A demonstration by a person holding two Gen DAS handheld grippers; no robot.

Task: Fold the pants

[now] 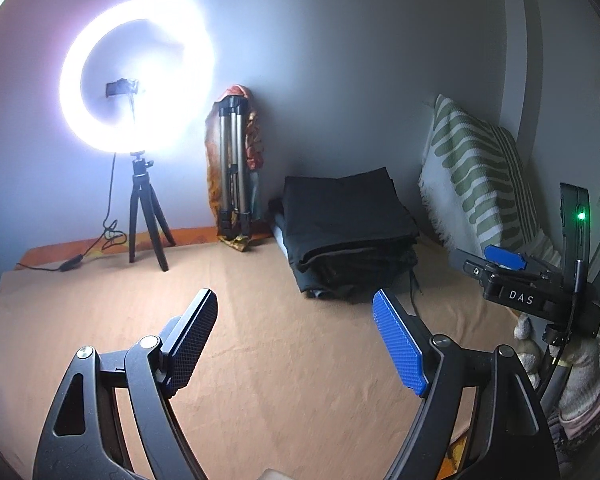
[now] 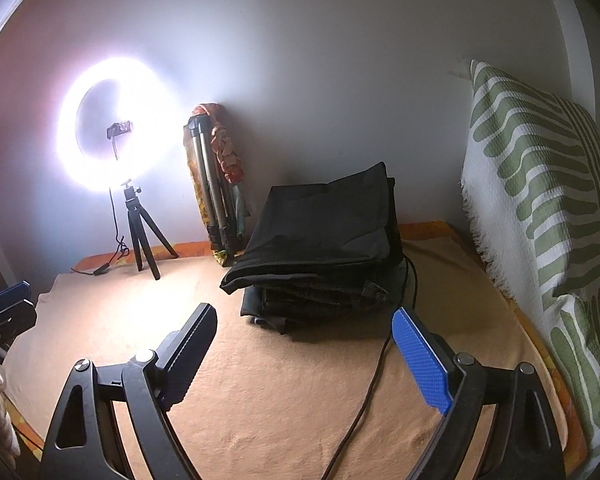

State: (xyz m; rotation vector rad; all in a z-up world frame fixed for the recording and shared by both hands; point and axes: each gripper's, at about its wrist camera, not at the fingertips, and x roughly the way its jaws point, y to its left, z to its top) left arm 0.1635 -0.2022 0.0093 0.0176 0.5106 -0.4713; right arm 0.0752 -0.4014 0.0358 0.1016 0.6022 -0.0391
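A stack of folded dark pants (image 1: 348, 232) lies on the tan sheet (image 1: 260, 320) near the back wall; it also shows in the right wrist view (image 2: 320, 252). My left gripper (image 1: 296, 340) is open and empty, held above the sheet in front of and left of the stack. My right gripper (image 2: 304, 352) is open and empty, just in front of the stack. The right gripper's body with its blue pad (image 1: 504, 258) shows at the right of the left wrist view. The left gripper's tip (image 2: 8, 300) shows at the left edge of the right wrist view.
A lit ring light (image 1: 136, 92) on a small black tripod (image 1: 146, 216) stands at the back left. A folded silver tripod (image 1: 232, 176) leans on the wall. A green-striped pillow (image 2: 540, 184) stands at the right. A black cable (image 2: 372, 392) runs across the sheet.
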